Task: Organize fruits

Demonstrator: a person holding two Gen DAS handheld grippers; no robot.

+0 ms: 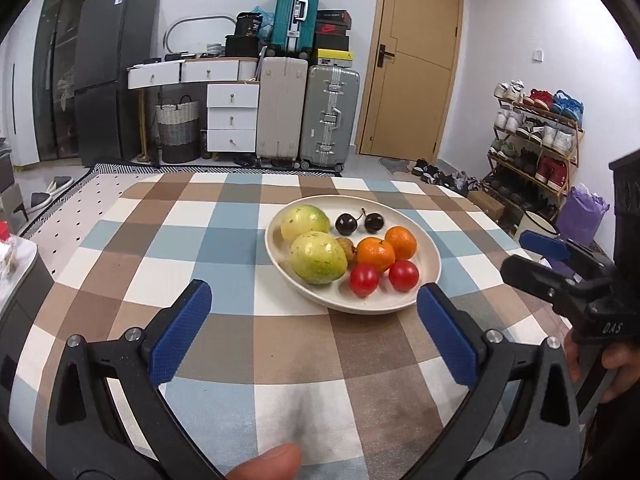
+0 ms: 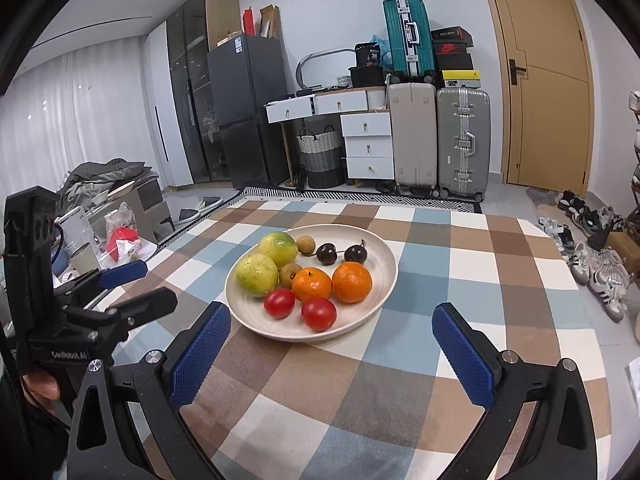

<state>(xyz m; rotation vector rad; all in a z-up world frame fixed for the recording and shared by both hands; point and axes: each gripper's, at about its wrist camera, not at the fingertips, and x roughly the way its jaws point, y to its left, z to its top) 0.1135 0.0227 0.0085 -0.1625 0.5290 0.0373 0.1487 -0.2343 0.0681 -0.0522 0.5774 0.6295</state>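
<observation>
**Left wrist view: both tools spread wide before the fruit plate**

Left wrist view shows my left tool (image 1: 314,316) held low over the checked worktop (image 1: 224,248), its blue pads far apart with nothing between them. My thumb tip (image 1: 268,464) shows at the bottom edge. The plate (image 1: 430,276) sits just ahead of this tool, a little toward its right finger. On it lie two green-yellow guavas (image 1: 318,257), two dark cherries (image 1: 346,224), two oranges (image 1: 375,254), two red tomatoes (image 1: 364,279) and a small brown longan (image 1: 345,247).

My right tool (image 2: 331,326) is level with the left one and aims the same way, pads equally wide and gripping nothing. The plate lies just ahead of it, nearer its left finger. In this view a second longan (image 2: 306,246) shows behind the guavas. Each tool appears at the edge of the other's camera, with my fingers (image 1: 616,372) wrapped round the handle.
</observation>
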